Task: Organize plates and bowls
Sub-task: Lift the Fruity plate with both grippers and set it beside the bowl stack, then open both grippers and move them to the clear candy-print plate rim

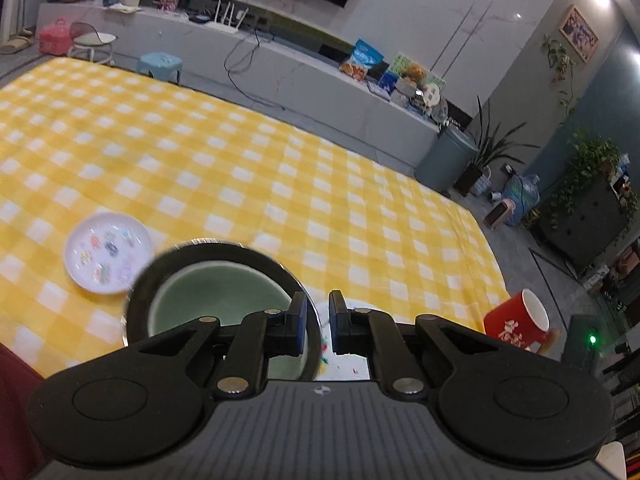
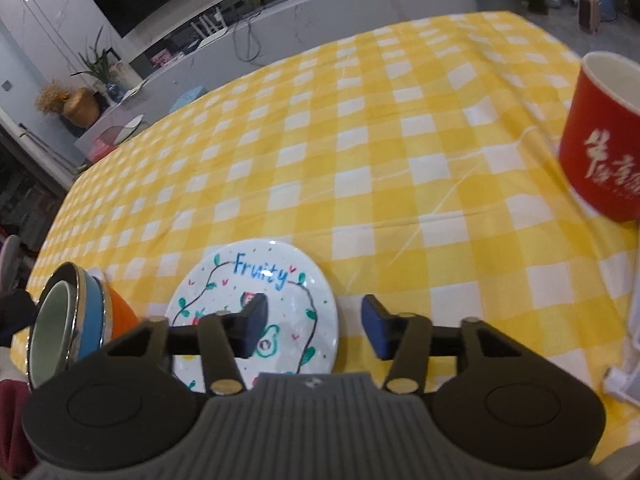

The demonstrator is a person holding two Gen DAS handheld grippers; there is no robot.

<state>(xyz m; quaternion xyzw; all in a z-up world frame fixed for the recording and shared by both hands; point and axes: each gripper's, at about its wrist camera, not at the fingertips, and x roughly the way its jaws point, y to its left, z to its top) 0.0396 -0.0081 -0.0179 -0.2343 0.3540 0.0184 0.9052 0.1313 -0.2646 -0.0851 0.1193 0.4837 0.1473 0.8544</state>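
While your left wrist view shows only the green-lined bowl [image 1: 224,300], its rim pinched by your left hand-held gripper [image 1: 318,326], the right view reveals blue and orange bowls [image 2: 120,312] nested beneath. Your right hand-held gripper [image 2: 314,330] hangs open, empty, over the "Fruity" plate [image 2: 280,280] on the tabletop [image 2: 360,140].

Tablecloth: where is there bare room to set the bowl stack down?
The far tablecloth beyond the small plate is bare, as is the stretch between the Fruity plate and the red mug. The near edge is crowded: bowl stack, both plates, mug.
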